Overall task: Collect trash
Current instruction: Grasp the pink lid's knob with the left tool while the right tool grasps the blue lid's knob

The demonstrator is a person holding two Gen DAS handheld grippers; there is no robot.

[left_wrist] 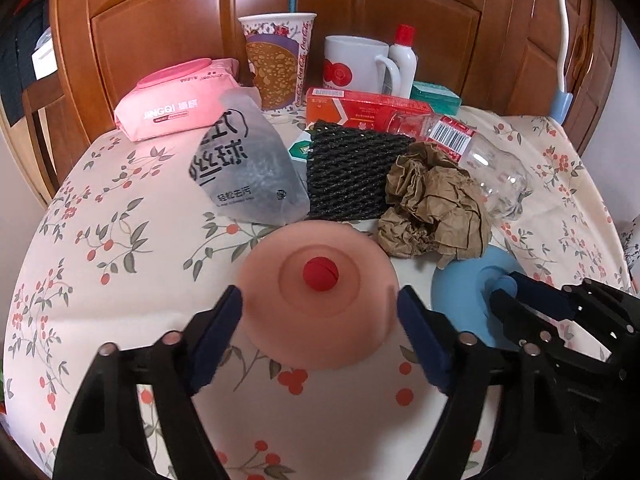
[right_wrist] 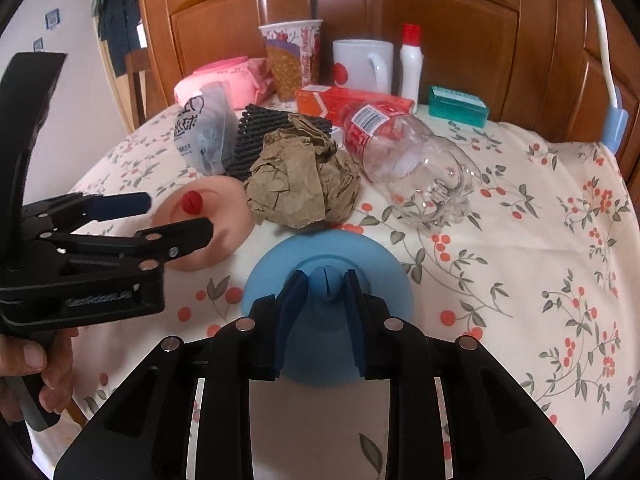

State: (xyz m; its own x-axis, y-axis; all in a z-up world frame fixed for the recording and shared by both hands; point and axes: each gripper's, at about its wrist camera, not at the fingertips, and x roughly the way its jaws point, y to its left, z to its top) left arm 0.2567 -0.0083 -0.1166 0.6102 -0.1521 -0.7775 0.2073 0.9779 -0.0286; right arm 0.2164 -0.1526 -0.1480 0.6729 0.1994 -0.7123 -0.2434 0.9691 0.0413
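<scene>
Right gripper (right_wrist: pixel 325 280) was pinching the knob (right_wrist: pixel 326 283) of the blue lid (right_wrist: pixel 384 280), pads pressed to both sides of it. Left gripper (left_wrist: pixel 320 312) stood spread around the pink lid (left_wrist: pixel 320 280), pads near the rim but apparently not pressing — contact hard to judge. Both lids lay flat on the floral tablecloth (right_wrist: pixel 520 240), the pink one at nine to ten o'clock of the blue. Trash sat just beyond them at twelve o'clock: crumpled brown paper (right_wrist: pixel 300 184) touching the blue lid's far edge, a clear bottle (right_wrist: pixel 404 156) on its side at one o'clock, black foam netting (left_wrist: pixel 352 176) and a grey pouch (left_wrist: pixel 248 172) behind. Paper likely light and springy, best taken across a thick fold; bottle light, slippery, prone to roll or dent — take at the neck or labelled waist. Netting soft, easily pinched. What the lids cover was hidden; no bin was in view. Bottle's cap end was masked by the red box (left_wrist: pixel 360 106).
</scene>
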